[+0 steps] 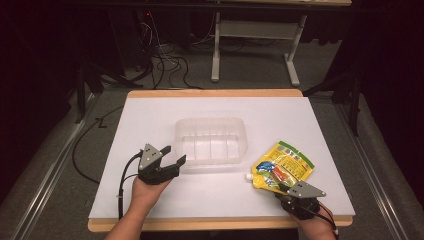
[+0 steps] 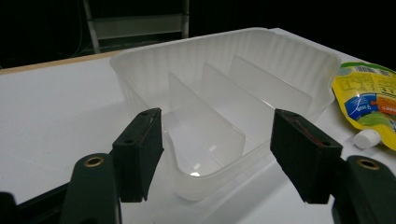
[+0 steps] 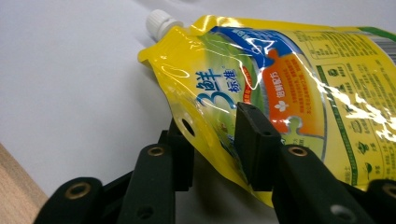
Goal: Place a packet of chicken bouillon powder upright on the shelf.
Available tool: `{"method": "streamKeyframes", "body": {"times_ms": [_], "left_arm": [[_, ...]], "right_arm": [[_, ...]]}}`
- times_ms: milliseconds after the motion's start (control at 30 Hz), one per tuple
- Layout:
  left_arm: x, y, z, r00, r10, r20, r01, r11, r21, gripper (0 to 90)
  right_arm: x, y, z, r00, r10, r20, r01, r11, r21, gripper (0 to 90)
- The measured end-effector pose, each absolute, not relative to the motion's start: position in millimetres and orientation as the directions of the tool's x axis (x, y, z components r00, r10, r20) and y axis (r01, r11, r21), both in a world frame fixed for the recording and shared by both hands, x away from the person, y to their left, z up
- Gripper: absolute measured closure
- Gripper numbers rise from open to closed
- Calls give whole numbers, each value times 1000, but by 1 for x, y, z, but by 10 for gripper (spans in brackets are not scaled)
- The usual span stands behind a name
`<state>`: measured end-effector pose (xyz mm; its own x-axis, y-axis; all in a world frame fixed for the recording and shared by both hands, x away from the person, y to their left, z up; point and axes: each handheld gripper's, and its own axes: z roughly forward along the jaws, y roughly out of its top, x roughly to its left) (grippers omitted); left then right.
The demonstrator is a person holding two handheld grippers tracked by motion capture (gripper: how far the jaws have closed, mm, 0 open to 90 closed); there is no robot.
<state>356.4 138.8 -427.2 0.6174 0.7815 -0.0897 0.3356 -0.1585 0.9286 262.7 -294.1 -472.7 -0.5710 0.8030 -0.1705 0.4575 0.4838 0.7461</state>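
1. At the left of the white table (image 1: 150, 200), a person's left gripper (image 1: 172, 156) hangs with its jaws wide apart just before the near left corner of a clear plastic tray (image 1: 212, 141); in the left gripper view that rounded corner (image 2: 196, 182) sits in the gap between the two black pads (image 2: 140, 154), which stand clear of it, so nothing is held there

2. In the middle, the tray stands upright on the white sheet, three thin dividers (image 2: 205, 121) splitting it into four slots, all of them bare; its ribbed wall looks thin and springy, likely to flex under a hard pinch

3. Just to the right of the tray lies a yellow pouch (image 1: 283, 167), flat on the table, its white cap (image 1: 247, 176) pointing towards the tray

4. At the far right, the right gripper (image 1: 284, 187) is clamped on the near edge of the pouch; the right gripper view shows the printed film (image 3: 280, 79) running between the jaws, one pad (image 3: 254, 144) pressed on top and the other beneath, with the film puckered at the bite

5. The pouch looks soft, glossy and slippery, with contents that would slump when raised; a hold on the flat sealed edge, as here, or on the stiff neck by the cap (image 3: 161, 22), seems the surest, while a squeeze on the belly could let it slide
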Motion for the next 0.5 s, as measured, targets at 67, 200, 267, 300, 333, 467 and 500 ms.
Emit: {"method": "streamKeyframes", "body": {"times_ms": [67,200,267,300,333,467,500], "left_arm": [[356,140,-427,615,783,-91,338,-157,928,347],[351,150,-428,601,794,-94,349,-154,925,347],[350,155,-429,593,799,-98,354,-149,923,350],[349,157,-429,589,802,-97,356,-149,922,350],[349,157,-429,589,802,-97,356,-149,922,350],[344,167,-430,569,816,-101,364,-139,921,350],[343,168,-430,566,818,-102,366,-139,920,350]], "right_arm": [[265,-292,-473,-582,793,-181,446,497,744,746],[271,-288,-472,-595,784,-178,444,505,740,792],[274,-287,-471,-600,782,-168,448,503,739,808],[276,-286,-471,-600,783,-164,449,500,741,826],[276,-286,-471,-600,783,-164,449,500,741,826],[283,-281,-469,-603,777,-180,440,512,738,898],[285,-280,-469,-602,781,-169,444,503,741,900]]}}
